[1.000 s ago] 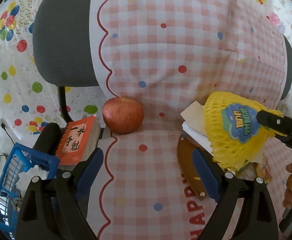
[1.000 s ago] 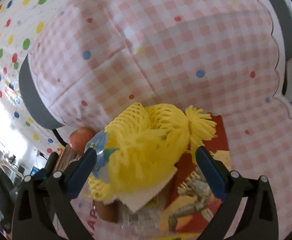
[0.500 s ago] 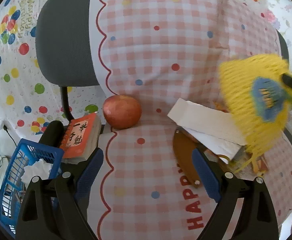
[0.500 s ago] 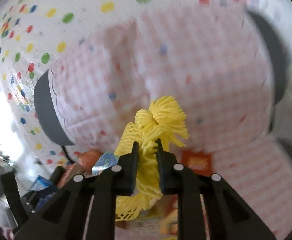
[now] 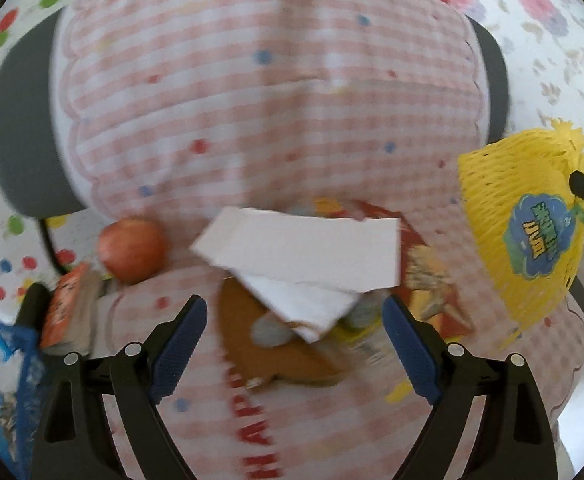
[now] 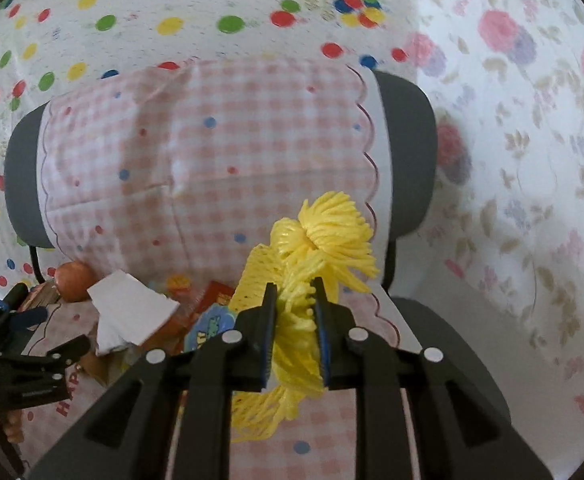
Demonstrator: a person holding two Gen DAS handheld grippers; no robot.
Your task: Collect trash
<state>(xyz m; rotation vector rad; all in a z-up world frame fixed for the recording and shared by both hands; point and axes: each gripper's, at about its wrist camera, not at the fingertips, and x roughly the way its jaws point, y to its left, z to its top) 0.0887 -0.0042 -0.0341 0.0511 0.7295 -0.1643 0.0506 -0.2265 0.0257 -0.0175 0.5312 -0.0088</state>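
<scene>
Yellow foam net (image 6: 292, 344) pinched between right gripper (image 6: 294, 296) pads.

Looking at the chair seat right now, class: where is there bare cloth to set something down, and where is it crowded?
Bare checked cloth lies at the seat's front, nearest the open left gripper, and between the apple and the white paper. The middle is crowded: paper, a brown piece and a red packet overlap. The right gripper holds the yellow foam net above the seat.
</scene>
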